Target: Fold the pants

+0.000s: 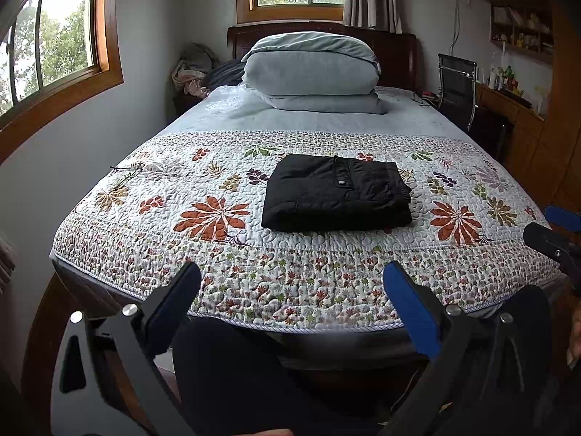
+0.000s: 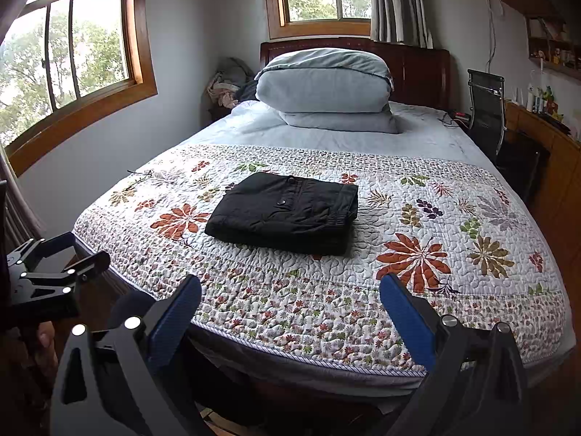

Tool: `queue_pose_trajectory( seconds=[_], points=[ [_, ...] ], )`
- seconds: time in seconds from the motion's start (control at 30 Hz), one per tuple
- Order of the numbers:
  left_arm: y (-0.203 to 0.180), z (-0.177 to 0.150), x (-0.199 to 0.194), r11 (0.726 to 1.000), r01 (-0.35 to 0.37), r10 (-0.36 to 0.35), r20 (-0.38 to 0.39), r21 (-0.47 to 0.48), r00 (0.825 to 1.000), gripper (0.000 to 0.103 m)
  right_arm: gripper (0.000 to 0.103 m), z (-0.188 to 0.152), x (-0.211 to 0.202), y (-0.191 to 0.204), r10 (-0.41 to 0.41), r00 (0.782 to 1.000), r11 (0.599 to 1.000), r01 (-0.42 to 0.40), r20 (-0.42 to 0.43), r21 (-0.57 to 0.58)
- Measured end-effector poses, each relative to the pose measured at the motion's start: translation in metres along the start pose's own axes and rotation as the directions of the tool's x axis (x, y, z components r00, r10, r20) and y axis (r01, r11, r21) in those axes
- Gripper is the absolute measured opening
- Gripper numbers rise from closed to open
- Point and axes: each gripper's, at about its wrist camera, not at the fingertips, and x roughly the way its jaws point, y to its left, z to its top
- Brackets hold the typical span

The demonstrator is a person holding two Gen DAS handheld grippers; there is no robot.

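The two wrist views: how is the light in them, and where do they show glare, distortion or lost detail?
Left wrist view: soft daylight; side window blown out white, its frame bowed by the fisheye; black pants keep little fold detail; corners dark. Right wrist view: same daylight, side window overexposed and curved; pants cast only a faint shadow on the quilt; right edge vignetted.

Folded pants point(image 1: 336, 192) sit on the quilt point(image 1: 218, 254), mid-bed, well ahead of both grippers. Behind them, a stacked duvet point(image 1: 312, 72) lies at the headboard point(image 1: 395, 47). A chair point(image 1: 457, 87) stands right of the bed, a desk point(image 1: 508, 105) beyond it. The left gripper point(image 1: 292, 290) and right gripper point(image 2: 290, 301) hang at the foot edge.
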Motion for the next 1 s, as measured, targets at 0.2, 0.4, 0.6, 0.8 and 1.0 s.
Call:
queue_pose_trajectory(
  seconds=[0.2,0.4,0.6,0.8,1.0],
  points=[
    [0.0002,0.0003,-0.0003,1.0,0.003,-0.003,-0.001,0.0,1.0,0.1,0.099,0.0001,-0.0001,-0.0002,0.0,1.0,1.0,0.0,0.0,0.0],
    [0.0007,-0.0001,-0.0007,1.0,0.004,-0.004,0.0,0.0,1.0,0.1,0.099,0.0001,-0.0001,0.0005,0.0,1.0,1.0,0.0,0.0,0.0],
    [0.001,0.0001,-0.0011,1.0,0.006,-0.006,-0.001,0.001,1.0,0.1,0.099,0.0002,0.0,0.0,0.002,1.0,1.0,-0.002,-0.002,0.003],
    [0.0016,0.0004,-0.0016,1.0,0.004,-0.004,0.002,0.002,1.0,0.1,0.099,0.0005,0.0,0.0001,0.002,1.0,1.0,-0.002,-0.002,0.0],
    [0.002,-0.0003,-0.0021,1.0,0.001,-0.001,0.011,-0.001,1.0,0.1,0.099,-0.0014,0.0,-0.0007,0.007,1.0,1.0,-0.007,-0.007,0.001]
  ],
)
